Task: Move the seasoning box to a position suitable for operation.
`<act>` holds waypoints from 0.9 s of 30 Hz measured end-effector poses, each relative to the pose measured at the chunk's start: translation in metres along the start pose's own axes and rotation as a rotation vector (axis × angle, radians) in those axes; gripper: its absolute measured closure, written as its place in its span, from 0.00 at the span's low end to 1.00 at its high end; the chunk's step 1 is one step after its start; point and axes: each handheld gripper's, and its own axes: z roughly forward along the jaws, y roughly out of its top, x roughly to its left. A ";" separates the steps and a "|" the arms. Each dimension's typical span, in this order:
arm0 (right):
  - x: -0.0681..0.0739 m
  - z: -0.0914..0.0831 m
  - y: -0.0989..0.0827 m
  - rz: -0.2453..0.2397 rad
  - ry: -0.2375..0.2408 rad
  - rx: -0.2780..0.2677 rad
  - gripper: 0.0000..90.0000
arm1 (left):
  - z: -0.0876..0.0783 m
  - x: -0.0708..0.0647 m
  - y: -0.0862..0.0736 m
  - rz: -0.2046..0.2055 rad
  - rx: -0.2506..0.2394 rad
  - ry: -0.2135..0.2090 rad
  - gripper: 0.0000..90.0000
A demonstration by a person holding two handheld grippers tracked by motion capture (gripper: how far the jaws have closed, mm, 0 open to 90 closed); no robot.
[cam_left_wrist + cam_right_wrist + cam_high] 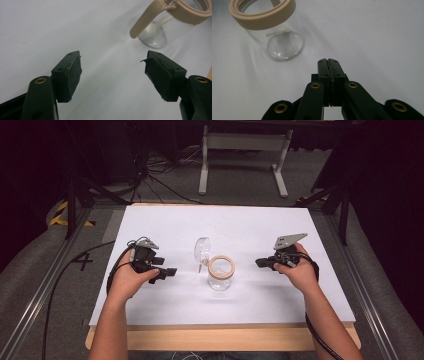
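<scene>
**Open jar between two idle grippers: risks and markings**

Plainly, the glass jar (pixel 220 272) stood upright near the middle of the white table (pixel 165 222), between the two grippers and apart from both. A beige ring sat around its mouth, and its clear lid (pixel 202 251) hung open at the rim on the side away from the person, tilted up on a beige strap.

The left gripper (pixel 170 271) had its jaws spread wide with nothing between them; in the left gripper view its pads (pixel 71 77) framed only bare table, the jar off to the upper right. The right gripper (pixel 260 262) had its jaws pressed together, empty, aimed toward the jar.

Judged from this, the main risks were tipping and slipping. The jar looked light and smooth, so a one-sided push from the closed right jaws could have toppled or skated it. The raised lid could have been snagged, dragging the jar along. A worn pad edge on the left gripper might have weakened a grip on glass.

No brand, label or readable writing appeared on the jar, lid or grippers.
</scene>
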 end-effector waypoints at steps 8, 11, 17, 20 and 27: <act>0.005 0.014 0.006 -0.024 0.067 0.005 0.99 | -0.006 -0.009 -0.012 0.022 0.004 0.057 0.28; 0.004 0.019 0.010 -0.027 0.080 -0.005 0.99 | -0.012 -0.013 -0.014 0.018 -0.006 0.083 0.28; 0.006 0.033 0.019 -0.032 0.108 -0.008 0.99 | -0.025 -0.017 -0.025 -0.010 -0.034 0.076 0.28; 0.006 0.039 0.022 -0.033 0.118 -0.009 0.99 | -0.030 -0.017 -0.031 -0.012 -0.034 0.094 0.28; 0.010 0.061 0.032 -0.063 0.145 0.002 0.98 | -0.037 -0.016 -0.042 -0.044 -0.026 0.107 0.28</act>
